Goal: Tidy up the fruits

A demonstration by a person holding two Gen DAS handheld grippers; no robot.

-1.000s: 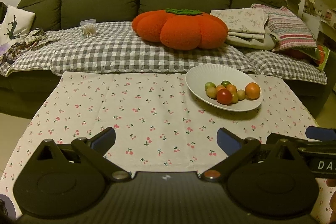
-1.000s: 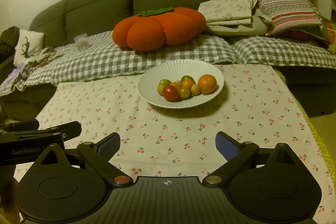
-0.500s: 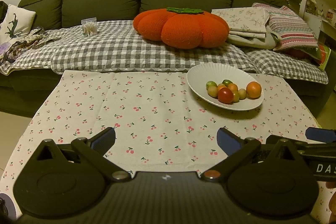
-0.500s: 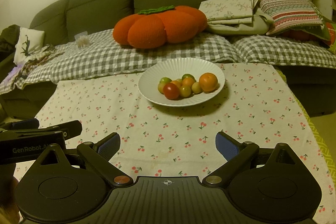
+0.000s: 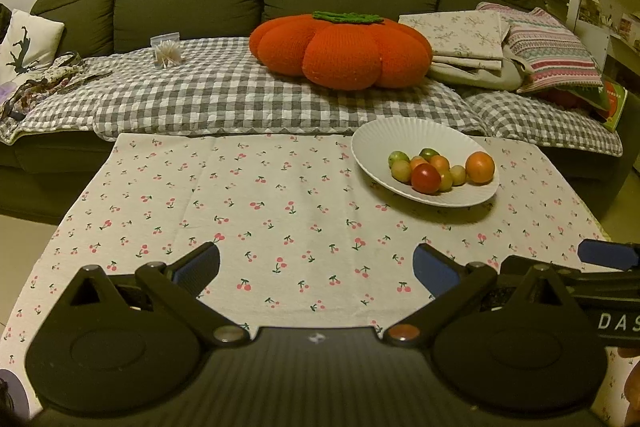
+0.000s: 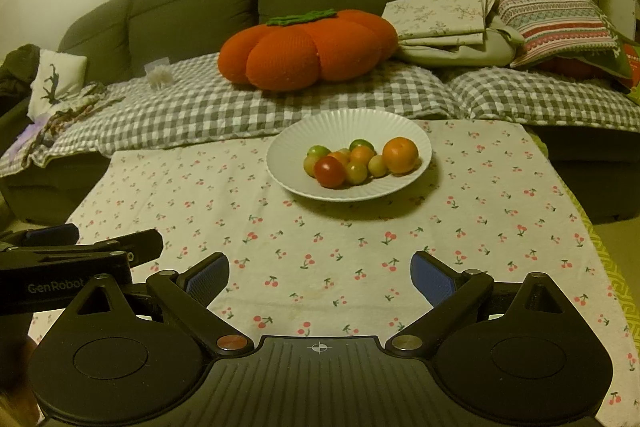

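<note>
Both tools, left tool (image 5: pixel 316 267) and right tool (image 6: pixel 320 273), were spread and empty above the near tabletop (image 6: pixel 480 227); fruits (image 6: pixel 356 161) lay on the far white plate (image 6: pixel 348 123).

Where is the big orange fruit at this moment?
The big orange fruit lies in the white plate on the cherry-print cloth, at the right end of the fruit cluster, right of a small yellow-green fruit; both wrist views show it.
</note>
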